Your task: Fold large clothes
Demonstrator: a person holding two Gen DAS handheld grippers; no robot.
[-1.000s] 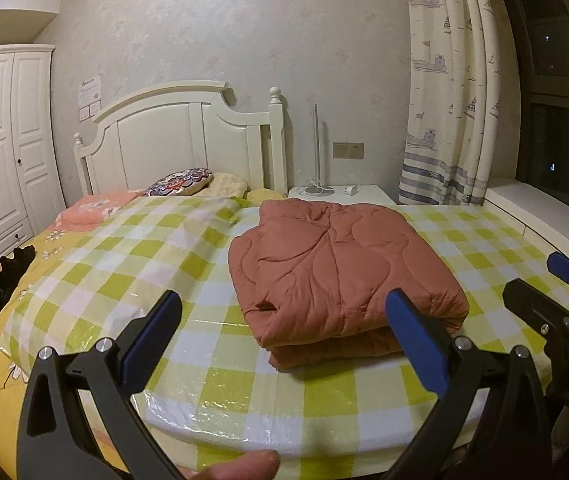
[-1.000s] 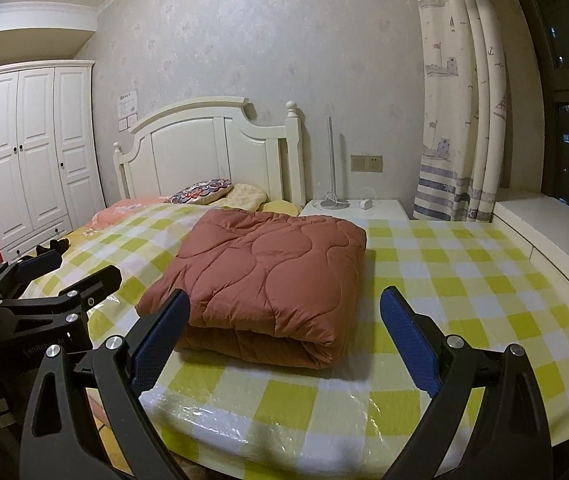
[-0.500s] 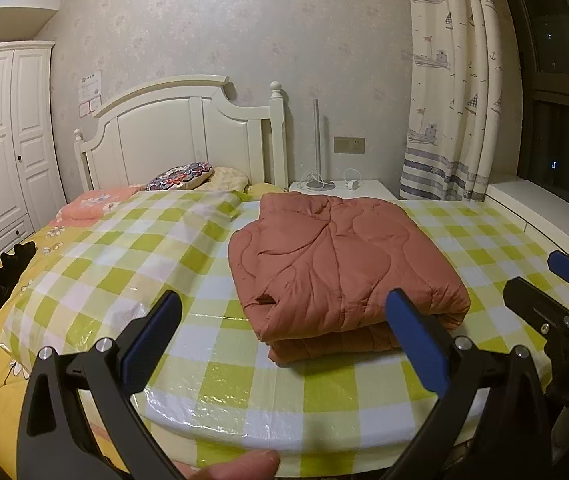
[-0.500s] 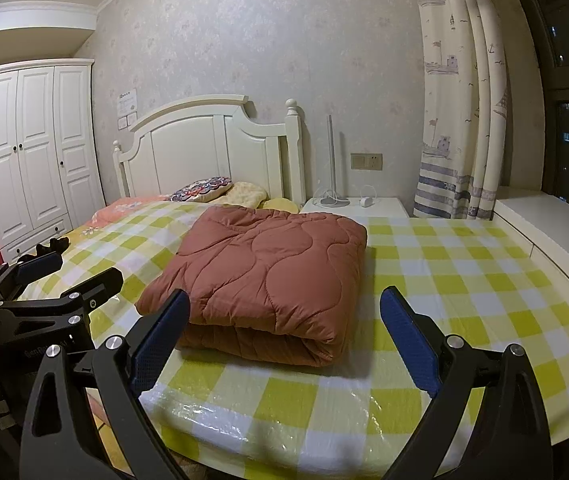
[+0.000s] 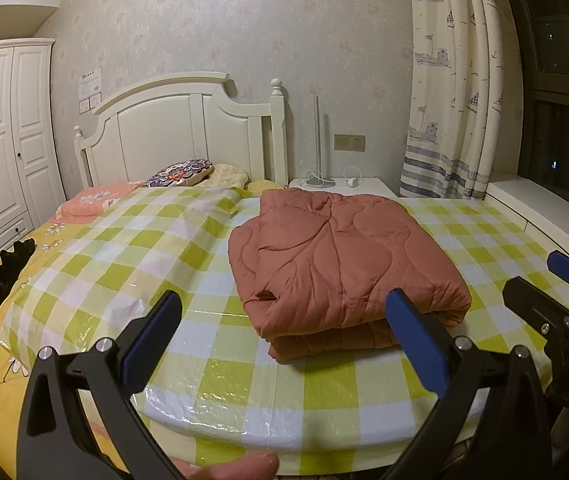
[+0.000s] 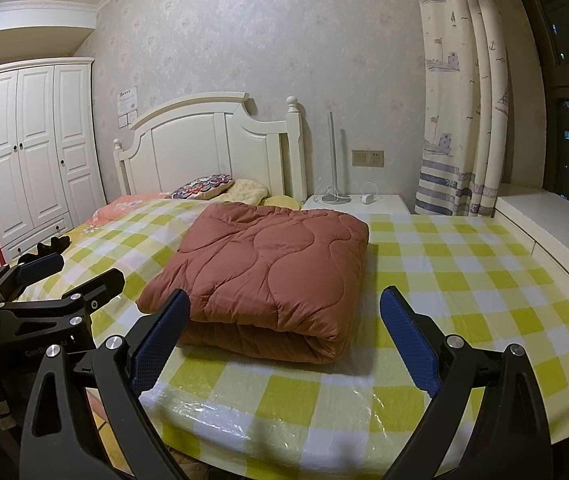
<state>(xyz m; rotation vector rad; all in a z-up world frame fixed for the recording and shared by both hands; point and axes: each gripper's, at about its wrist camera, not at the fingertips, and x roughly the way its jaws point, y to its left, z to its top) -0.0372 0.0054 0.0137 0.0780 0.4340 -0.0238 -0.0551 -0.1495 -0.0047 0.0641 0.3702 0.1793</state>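
Note:
A rust-brown quilted coat (image 5: 340, 264) lies folded into a thick rectangle on the yellow-green checked plastic sheet (image 5: 132, 264) that covers the bed. It also shows in the right wrist view (image 6: 268, 272). My left gripper (image 5: 284, 320) is open and empty, held back from the bed's near edge, in front of the coat. My right gripper (image 6: 284, 320) is open and empty too, also short of the coat. Each gripper shows at the side of the other's view: the right one (image 5: 556, 288), the left one (image 6: 64, 276).
A white headboard (image 5: 188, 136) and pillows (image 5: 180, 172) stand at the far end. A white nightstand (image 5: 340, 186) with a lamp is beside it, a curtain (image 5: 448, 80) and window ledge on the right, a white wardrobe (image 5: 0, 140) on the left. A dark cloth (image 5: 0, 276) lies at the bed's left edge.
Both grippers have drawn back a little and risen from the bed's near edge. The coat has not moved. Both stay open.

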